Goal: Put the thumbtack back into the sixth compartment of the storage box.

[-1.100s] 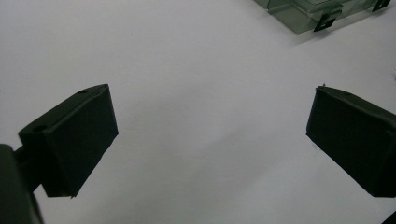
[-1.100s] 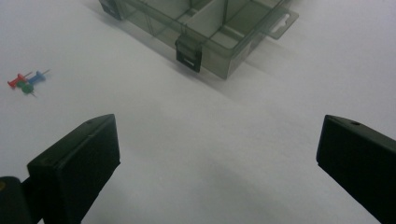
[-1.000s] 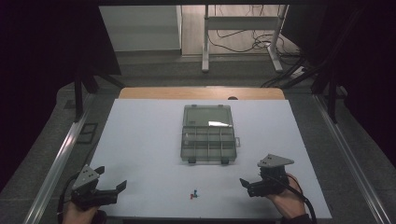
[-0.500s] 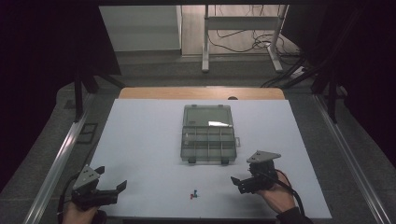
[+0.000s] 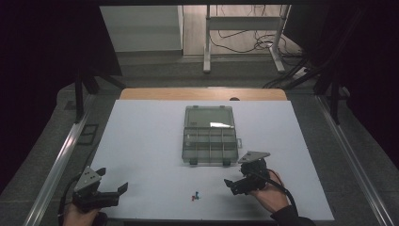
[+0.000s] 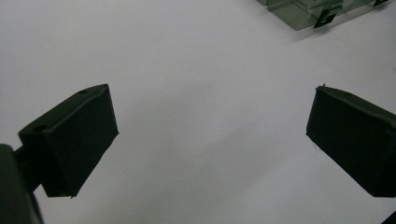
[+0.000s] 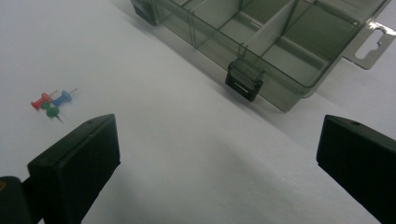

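A smoky clear compartment box (image 5: pixel 209 135) lies open in the middle of the white table sheet (image 5: pixel 141 141), its lid folded back away from me. Three push pins, red, blue and green (image 5: pixel 195 196), lie together near the front edge. My right gripper (image 5: pixel 234 186) is open just right of the pins and in front of the box; in the right gripper view the push pins (image 7: pixel 50 104) lie left of its jaws and the box (image 7: pixel 261 42) beyond them. My left gripper (image 5: pixel 120 190) is open at the front left, over bare sheet, with a corner of the box (image 6: pixel 308 11) far ahead.
The white sheet ends at a wooden table edge (image 5: pixel 202 93) at the back. Metal rails (image 5: pixel 61 155) run along both sides. Behind the table stand a white frame (image 5: pixel 244 28) and cables on the floor.
My right gripper has moved left and slightly toward the box, closing the distance to the push pins. The left gripper has shifted only slightly.
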The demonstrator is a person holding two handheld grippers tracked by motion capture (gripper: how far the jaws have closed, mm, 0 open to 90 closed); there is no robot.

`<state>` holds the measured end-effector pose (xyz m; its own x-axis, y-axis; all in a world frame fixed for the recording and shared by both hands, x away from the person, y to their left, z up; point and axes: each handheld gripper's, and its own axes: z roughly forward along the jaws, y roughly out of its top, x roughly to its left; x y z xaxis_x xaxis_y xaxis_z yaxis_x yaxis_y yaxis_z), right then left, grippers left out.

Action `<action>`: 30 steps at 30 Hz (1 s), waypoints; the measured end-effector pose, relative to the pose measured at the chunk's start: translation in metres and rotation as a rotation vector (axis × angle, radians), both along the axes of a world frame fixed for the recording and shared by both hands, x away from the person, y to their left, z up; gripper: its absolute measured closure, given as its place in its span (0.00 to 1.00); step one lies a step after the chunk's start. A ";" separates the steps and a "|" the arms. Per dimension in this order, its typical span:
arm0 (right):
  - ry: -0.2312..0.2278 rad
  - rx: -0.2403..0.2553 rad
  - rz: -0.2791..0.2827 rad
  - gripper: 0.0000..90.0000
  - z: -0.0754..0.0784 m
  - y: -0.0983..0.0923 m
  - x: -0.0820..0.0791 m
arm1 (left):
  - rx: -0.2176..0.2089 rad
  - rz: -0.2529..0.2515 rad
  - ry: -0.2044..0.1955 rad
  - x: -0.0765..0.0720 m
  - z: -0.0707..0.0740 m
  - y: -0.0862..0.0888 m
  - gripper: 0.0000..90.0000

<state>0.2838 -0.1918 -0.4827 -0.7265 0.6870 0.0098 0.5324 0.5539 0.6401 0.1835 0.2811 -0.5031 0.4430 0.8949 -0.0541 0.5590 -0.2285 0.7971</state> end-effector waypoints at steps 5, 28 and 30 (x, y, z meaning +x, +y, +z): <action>0.014 -0.033 0.013 0.00 -0.002 0.012 0.001 | 0.001 -0.001 -0.002 0.000 0.000 0.000 0.03; 0.044 -0.100 0.112 0.08 -0.008 0.059 0.001 | 0.017 -0.010 0.002 0.000 0.000 -0.001 0.03; 0.044 -0.104 0.121 0.10 -0.009 0.061 0.001 | 0.017 -0.011 0.002 0.000 0.000 -0.001 0.03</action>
